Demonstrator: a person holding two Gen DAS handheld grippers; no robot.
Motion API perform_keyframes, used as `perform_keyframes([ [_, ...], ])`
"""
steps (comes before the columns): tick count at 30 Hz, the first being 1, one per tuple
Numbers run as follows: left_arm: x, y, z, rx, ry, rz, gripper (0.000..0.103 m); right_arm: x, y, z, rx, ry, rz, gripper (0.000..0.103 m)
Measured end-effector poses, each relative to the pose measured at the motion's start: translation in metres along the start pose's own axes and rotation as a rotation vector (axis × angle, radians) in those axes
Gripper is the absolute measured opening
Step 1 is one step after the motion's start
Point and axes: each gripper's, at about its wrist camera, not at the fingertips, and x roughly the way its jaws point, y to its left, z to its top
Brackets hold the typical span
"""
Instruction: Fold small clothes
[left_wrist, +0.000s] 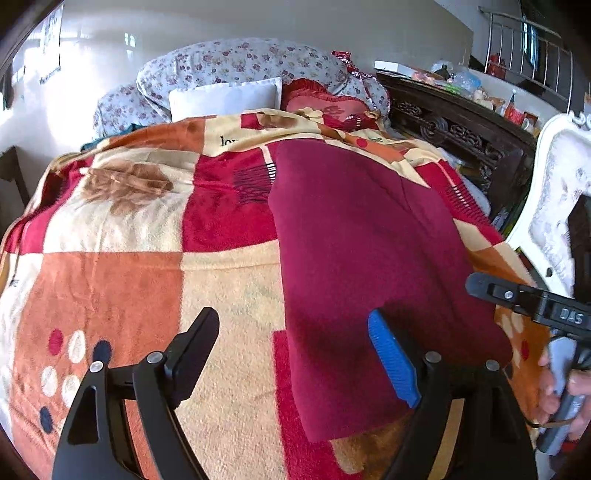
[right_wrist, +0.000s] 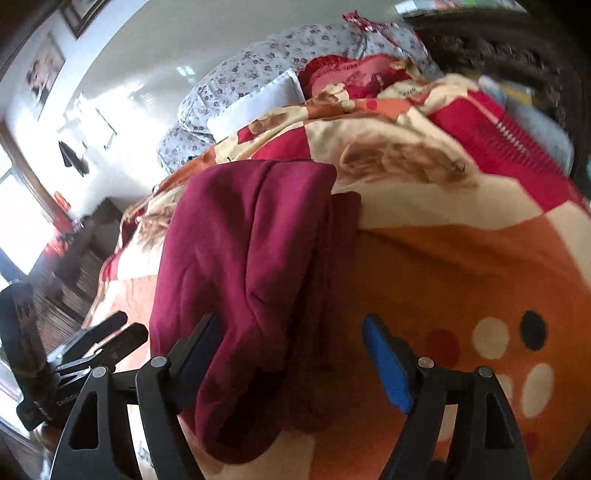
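A dark red garment (left_wrist: 362, 258) lies on the patterned blanket (left_wrist: 122, 288) of a bed, folded into a long strip. In the right wrist view the garment (right_wrist: 243, 266) is bunched, with its near end between my fingers. My left gripper (left_wrist: 295, 350) is open above the garment's near left edge, holding nothing. My right gripper (right_wrist: 291, 354) is open, its jaws either side of the garment's near end. The right gripper also shows at the right edge of the left wrist view (left_wrist: 517, 295).
Pillows (left_wrist: 225, 98) and a floral quilt (left_wrist: 240, 62) lie at the head of the bed. A dark carved wooden cabinet (left_wrist: 461, 136) with clutter stands at the right. A white ornate chair (left_wrist: 557, 206) is near the right edge.
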Motion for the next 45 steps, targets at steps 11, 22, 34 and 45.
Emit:
perform_keyframes([
  [11,0.044,0.017,0.005,-0.123,0.063,-0.200,0.087,0.049,-0.016,0.014,0.114,0.059,0.111,0.086],
  [22,0.050,-0.004,0.004,-0.087,0.061,-0.282,0.057,0.023,0.029,0.010,-0.106,-0.039,-0.020,0.047],
  [34,-0.068,0.029,-0.023,-0.061,-0.008,-0.226,0.053,-0.022,0.107,-0.040,-0.230,-0.003,0.133,0.046],
  [45,-0.047,0.066,-0.101,-0.150,0.124,-0.139,0.058,0.022,0.103,-0.093,-0.259,0.142,0.109,0.056],
])
